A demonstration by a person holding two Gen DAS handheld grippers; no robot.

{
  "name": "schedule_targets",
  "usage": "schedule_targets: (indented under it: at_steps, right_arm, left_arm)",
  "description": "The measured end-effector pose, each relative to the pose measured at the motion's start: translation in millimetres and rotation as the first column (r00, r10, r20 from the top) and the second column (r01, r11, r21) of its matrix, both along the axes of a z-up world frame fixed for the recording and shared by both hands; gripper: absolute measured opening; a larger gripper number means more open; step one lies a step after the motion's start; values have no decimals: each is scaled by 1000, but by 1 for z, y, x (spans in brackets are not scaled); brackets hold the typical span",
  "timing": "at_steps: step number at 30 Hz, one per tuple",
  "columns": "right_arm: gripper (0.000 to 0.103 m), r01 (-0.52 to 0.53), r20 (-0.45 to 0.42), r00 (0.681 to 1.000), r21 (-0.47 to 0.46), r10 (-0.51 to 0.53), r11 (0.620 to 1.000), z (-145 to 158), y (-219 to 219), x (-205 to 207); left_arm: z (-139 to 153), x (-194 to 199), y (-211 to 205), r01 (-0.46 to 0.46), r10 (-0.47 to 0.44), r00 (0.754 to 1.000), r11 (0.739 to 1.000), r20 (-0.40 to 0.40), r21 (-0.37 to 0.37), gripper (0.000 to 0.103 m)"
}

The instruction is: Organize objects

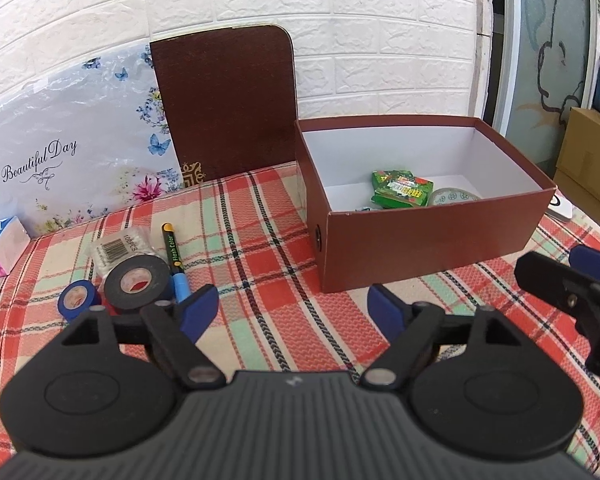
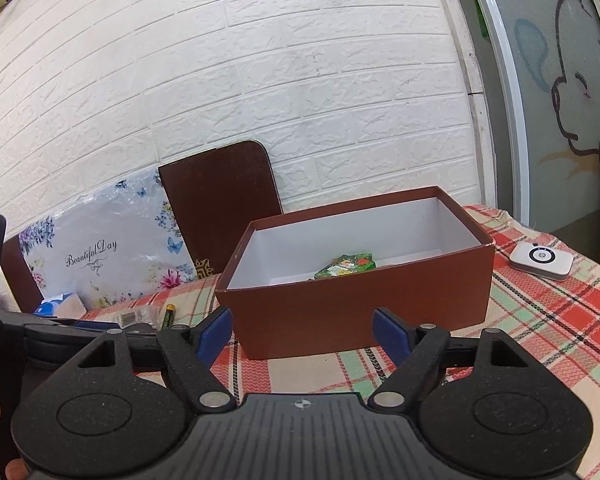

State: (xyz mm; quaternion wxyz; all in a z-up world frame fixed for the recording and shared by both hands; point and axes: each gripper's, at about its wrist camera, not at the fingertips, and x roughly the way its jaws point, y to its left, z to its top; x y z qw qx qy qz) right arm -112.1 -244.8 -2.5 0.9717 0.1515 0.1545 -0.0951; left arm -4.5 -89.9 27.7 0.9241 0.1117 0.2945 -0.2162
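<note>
Left wrist view has the open brown box (image 1: 428, 240) standing on the plaid tablecloth (image 1: 268, 248) toward its far right part, its white inside showing. Down in the box lie a green packet (image 1: 402, 190) and, touching it on the right, a pale roll of tape (image 1: 454, 197) against the near wall; something small and bluish shows at the near wall's left, too little of it to name. The box lid (image 1: 226, 108) stands upright behind the box's far left corner, leaning on the white brick wall (image 1: 340, 20). Well apart from the box, near the cloth's left edge, sits a cluster: a black tape roll (image 1: 137, 282), a smaller blue tape roll (image 1: 78, 298) just beside it on the left, a clear pack of cotton swabs (image 1: 118, 244) behind them, and a marker (image 1: 173, 258) with a yellow cap end and blue tip lying along the black roll's right side. A flowered bag (image 1: 60, 152) leans on the wall behind this cluster, with a tissue pack (image 1: 0, 248) at the cloth's far left edge. The left gripper (image 1: 292, 310) hangs over bare cloth before the box, its blue pads wide apart with nothing between them. The right gripper (image 2: 302, 330), seen from its own camera, faces the box's near wall with jaws likewise spread and empty; a small white device (image 2: 540, 260) lies on the cloth to the box's right.
</note>
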Motion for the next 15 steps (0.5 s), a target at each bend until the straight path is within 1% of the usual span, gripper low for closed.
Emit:
schedule_targets:
  at_steps: [4, 10, 15]
  right_arm:
    - [78, -1, 3, 1000, 12, 1, 1000, 0, 1, -2]
    - [79, 6, 22, 1000, 5, -6, 1000, 4, 2, -9]
    - [79, 6, 25, 1000, -5, -6, 1000, 5, 4, -11]
  left_arm:
    - [-1, -5, 2, -9, 9, 1000, 1000, 0, 9, 94]
    - [-3, -11, 5, -23, 23, 1000, 999, -2, 26, 103]
    - [-2, -16, 5, -20, 20, 1000, 999, 5, 34, 103]
